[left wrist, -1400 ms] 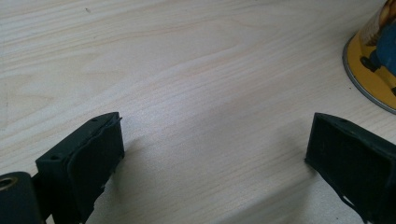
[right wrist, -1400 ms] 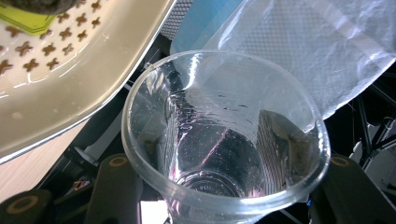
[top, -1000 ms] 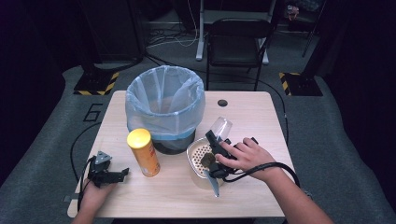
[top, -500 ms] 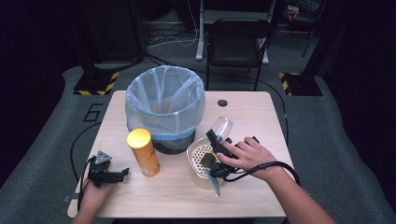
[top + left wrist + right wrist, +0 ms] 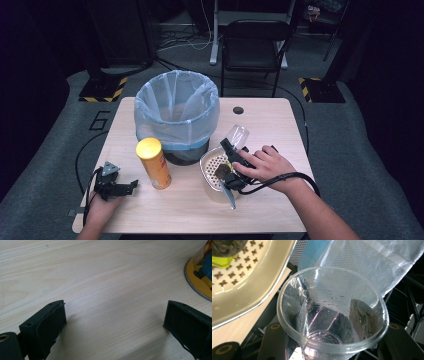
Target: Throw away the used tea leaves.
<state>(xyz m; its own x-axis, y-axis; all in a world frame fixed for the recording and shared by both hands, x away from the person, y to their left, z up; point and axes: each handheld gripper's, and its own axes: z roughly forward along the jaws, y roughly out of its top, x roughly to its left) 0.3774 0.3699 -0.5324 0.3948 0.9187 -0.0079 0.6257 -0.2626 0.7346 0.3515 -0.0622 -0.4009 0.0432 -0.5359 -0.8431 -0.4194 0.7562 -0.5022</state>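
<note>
clear cup held at the bin's side on a wooden table

a pale wooden table (image 5: pixel 280 125) carries the scene, largest item first: a dark waste bin lined with a light blue bag (image 5: pixel 176 112) stands toward the far edge, left of centre. at the bin's near right sits a cream perforated tray (image 5: pixel 214 172) with a dark lump and something yellow-green in it, seen close in the right gripper view (image 5: pixel 249 282). a tall yellow can (image 5: pixel 153 162) stands upright near the bin's near left side; its metal base rim shows in the left gripper view (image 5: pixel 200 275). the right gripper (image 5: pixel 235 150), held over the tray toward the table's right half, is clamped on a clear plastic cup (image 5: pixel 236 136), its jaws pressing the cup's sides; the cup's open mouth faces the camera in the right gripper view (image 5: pixel 332 312), just beside the bag. the left gripper (image 5: pixel 127 187) rests near the table's near left corner, jaws wide apart over bare wood (image 5: pixel 112 322), holding nothing.
</note>
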